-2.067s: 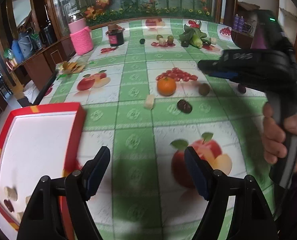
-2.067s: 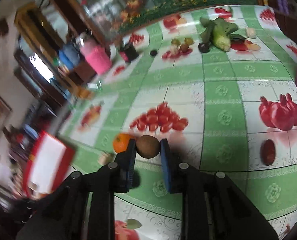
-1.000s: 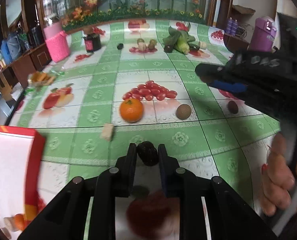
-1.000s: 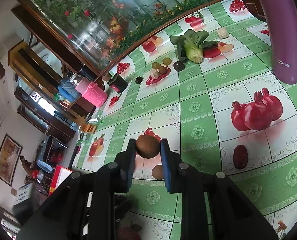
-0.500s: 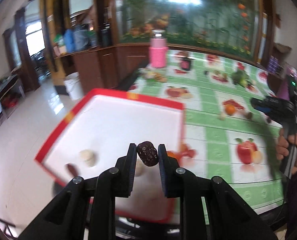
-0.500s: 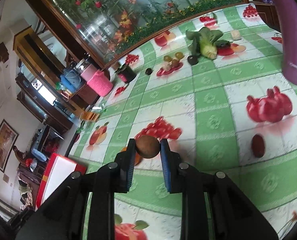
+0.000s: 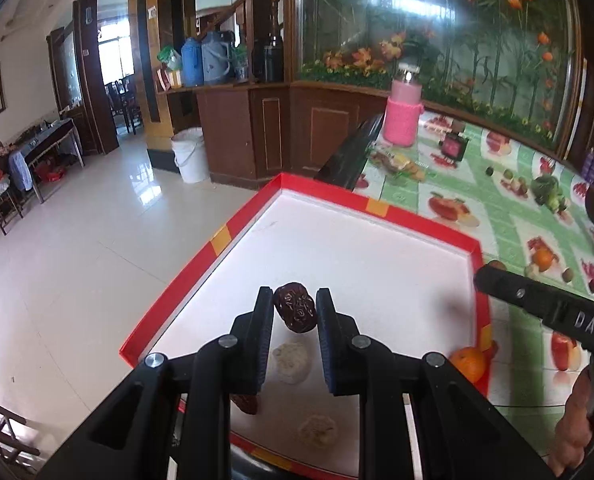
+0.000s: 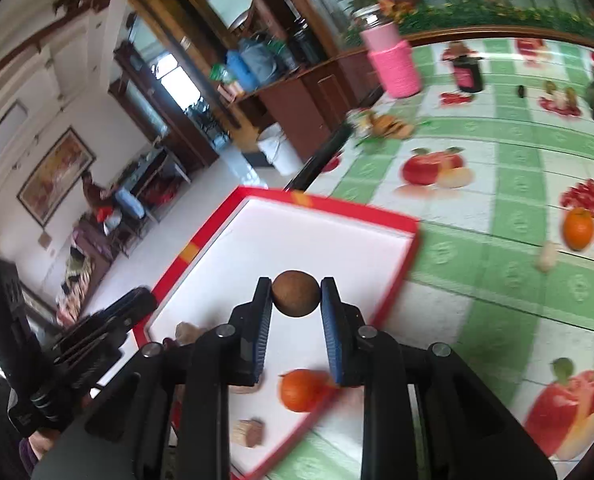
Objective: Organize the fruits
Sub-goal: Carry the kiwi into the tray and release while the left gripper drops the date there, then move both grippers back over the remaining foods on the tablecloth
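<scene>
My left gripper (image 7: 295, 312) is shut on a dark wrinkled date (image 7: 296, 307) and holds it above the red-rimmed white tray (image 7: 377, 208). My right gripper (image 8: 296, 300) is shut on a round brown fruit (image 8: 296, 298) above the same tray (image 8: 337, 202). In the tray lie an orange (image 7: 468, 364), pale lumps (image 7: 291, 362) and a second date (image 7: 246, 403). The orange in the tray also shows in the right wrist view (image 8: 303, 390). The right gripper's body (image 7: 545, 308) reaches in over the tray's right rim.
On the fruit-print green tablecloth (image 8: 477, 256) lie another orange (image 8: 578, 227) and a pale piece (image 8: 547, 256). A pink-sleeved bottle (image 7: 403, 116), a dark jar (image 7: 453, 146) and vegetables (image 7: 549, 192) stand farther back. The tray overhangs the table edge above the tiled floor (image 7: 77, 248).
Both grippers have carried their fruit from the table over to the tray. The left one moved lower and nearer over the tray; the right one swung left until the tray came under it.
</scene>
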Tool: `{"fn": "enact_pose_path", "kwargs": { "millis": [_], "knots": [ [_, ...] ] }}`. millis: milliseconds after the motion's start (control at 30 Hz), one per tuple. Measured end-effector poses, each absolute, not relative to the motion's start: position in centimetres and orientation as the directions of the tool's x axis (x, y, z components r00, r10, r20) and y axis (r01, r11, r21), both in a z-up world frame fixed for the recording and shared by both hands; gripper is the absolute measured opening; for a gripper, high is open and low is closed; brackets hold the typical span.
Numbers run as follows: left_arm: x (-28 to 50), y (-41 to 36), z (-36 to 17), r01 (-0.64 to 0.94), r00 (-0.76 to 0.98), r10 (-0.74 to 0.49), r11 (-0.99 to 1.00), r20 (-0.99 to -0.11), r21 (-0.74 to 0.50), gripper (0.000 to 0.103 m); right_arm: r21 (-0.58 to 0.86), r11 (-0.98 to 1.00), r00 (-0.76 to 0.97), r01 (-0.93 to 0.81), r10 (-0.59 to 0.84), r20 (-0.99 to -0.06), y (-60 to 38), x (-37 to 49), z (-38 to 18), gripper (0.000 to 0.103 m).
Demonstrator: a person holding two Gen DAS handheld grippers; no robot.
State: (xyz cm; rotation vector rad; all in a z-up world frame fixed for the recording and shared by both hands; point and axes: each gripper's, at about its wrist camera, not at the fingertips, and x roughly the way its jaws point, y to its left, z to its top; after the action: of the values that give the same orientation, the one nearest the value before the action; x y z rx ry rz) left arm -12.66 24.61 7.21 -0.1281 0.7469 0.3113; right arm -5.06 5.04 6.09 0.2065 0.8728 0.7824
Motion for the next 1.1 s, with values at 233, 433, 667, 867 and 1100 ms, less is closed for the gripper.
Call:
{"fn": "enact_pose_path", "kwargs": {
  "millis": [233, 433, 667, 867, 1100],
  "knots": [
    [-12.1, 26.9, 5.0, -0.335, 0.624, 0.212, 0.942, -0.752, -0.012, 0.020, 0.380, 0.751, 0.301, -0.539, 0.593, -0.747, 10.5, -5.2, 2.8, 0.027],
    [-12.0, 27.0, 4.4, -0.348, 0.608, 0.216, 0.938, -0.764, -0.012, 0.022, 0.352, 0.750, 0.275, -0.559, 0.569, -0.775, 12.3, -5.6, 1.8, 0.027],
    [-12.5, 26.7, 4.6, -0.365, 0.607, 0.232, 0.931, -0.760, -0.008, 0.048, 0.392, 0.739, 0.262, -0.548, 0.597, -0.758, 11.4, -5.7, 1.9, 0.042],
    [-13.1, 24.5, 5.7, -0.337, 0.636, 0.224, 0.941, -0.738, -0.005, 0.057, 0.438, 0.719, 0.339, -0.540, 0.662, -0.669, 7.9, -6.8, 3.8, 0.046],
    [-13.7, 20.0, 6.9, -0.253, 0.671, 0.176, 0.967, -0.720, 0.001, 0.072, 0.470, 0.724, 0.407, -0.505, 0.680, -0.610, 2.4, -7.6, 4.4, 0.053]
  ]
}}
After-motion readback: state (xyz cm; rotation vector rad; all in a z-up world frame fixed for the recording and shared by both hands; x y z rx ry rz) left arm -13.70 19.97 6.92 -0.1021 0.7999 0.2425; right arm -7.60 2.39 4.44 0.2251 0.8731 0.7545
